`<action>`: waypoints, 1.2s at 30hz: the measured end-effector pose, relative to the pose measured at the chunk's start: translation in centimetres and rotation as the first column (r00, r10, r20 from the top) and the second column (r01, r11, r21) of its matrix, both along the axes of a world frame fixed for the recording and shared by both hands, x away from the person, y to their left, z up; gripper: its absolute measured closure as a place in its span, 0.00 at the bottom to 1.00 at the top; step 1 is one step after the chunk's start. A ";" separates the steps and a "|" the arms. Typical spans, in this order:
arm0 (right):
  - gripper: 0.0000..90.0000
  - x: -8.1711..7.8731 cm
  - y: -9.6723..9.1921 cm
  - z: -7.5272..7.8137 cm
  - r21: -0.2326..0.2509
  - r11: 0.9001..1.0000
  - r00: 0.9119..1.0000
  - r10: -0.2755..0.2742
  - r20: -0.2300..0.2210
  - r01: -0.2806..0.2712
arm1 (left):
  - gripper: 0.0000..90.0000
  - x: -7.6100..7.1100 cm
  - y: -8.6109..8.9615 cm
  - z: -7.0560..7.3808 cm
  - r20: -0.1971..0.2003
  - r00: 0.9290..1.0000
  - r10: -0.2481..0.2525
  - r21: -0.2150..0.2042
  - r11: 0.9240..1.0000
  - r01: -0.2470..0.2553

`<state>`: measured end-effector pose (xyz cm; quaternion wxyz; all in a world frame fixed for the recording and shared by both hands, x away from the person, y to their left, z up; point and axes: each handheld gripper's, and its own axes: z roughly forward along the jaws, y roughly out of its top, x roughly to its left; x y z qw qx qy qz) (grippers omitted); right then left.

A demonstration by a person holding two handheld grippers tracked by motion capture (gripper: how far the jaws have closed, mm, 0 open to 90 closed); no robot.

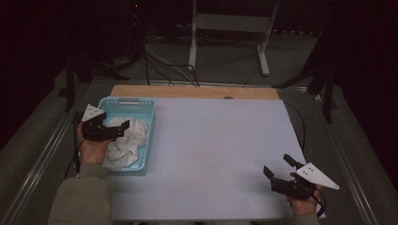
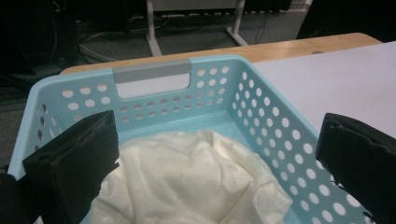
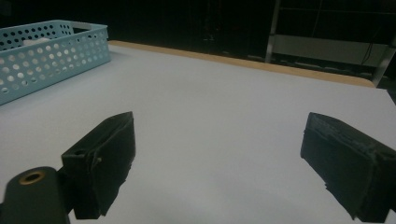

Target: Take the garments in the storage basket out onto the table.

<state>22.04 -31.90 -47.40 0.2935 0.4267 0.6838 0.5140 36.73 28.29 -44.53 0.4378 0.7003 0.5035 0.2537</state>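
A light blue perforated basket [image 1: 148, 123] stands at the table's left side, and a crumpled white cloth [image 1: 127, 142] lies in it. My left gripper [image 1: 114, 122] hovers over the basket's left part, open, with nothing between its fingers. The left gripper view looks down into the basket [image 2: 152, 73], where the cloth [image 2: 187, 182] lies below the open left gripper [image 2: 218, 125]. My right gripper [image 1: 277, 164] is open above the bare table near the front right corner. In the right gripper view the right gripper [image 3: 219, 127] stands wide apart over the pale surface, with the basket [image 3: 56, 51] far to the left.
The table [image 1: 211, 150] has a pale sheet over it, and a strip of its wooden top [image 1: 187, 91] shows along the far edge. Beyond it a metal stand [image 1: 230, 28] and cables [image 1: 162, 61] sit on the dark floor.
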 end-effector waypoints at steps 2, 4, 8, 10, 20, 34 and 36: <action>0.11 0.0 0.0 0.0 0.000 1.000 1.000 0.000 0.000 0.000 | 0.01 0.1 0.1 -0.1 -0.004 1.000 0.004 -0.004 1.000 -0.004; 0.11 0.0 0.0 0.0 0.001 1.000 1.000 0.000 -0.001 0.000 | 0.01 0.5 0.3 -0.5 -0.025 0.999 0.025 -0.003 1.000 -0.025; 0.11 0.0 0.0 0.0 0.001 1.000 1.000 0.001 0.001 -0.001 | 0.01 0.8 0.6 -0.8 -0.055 0.997 0.047 -0.014 0.999 -0.047; 0.11 0.0 0.0 0.0 0.001 1.000 1.000 0.002 0.000 -0.002 | 0.01 1.1 0.8 -1.1 -0.072 0.995 0.063 -0.021 0.998 -0.065; 0.11 0.1 -0.1 0.0 0.000 1.000 1.000 0.003 0.001 -0.003 | 0.01 2.4 0.8 -2.4 -0.136 0.989 0.064 -0.012 0.998 -0.066; 0.11 0.1 -0.1 0.0 -0.001 1.000 1.000 0.006 0.002 -0.006 | 0.02 3.8 0.4 -4.1 -0.259 0.964 0.053 0.036 0.998 -0.045; 0.11 0.0 -0.1 0.0 -0.002 1.000 1.000 0.007 0.002 -0.007 | 0.02 3.9 0.3 -4.3 -0.280 0.959 0.048 0.046 0.998 -0.036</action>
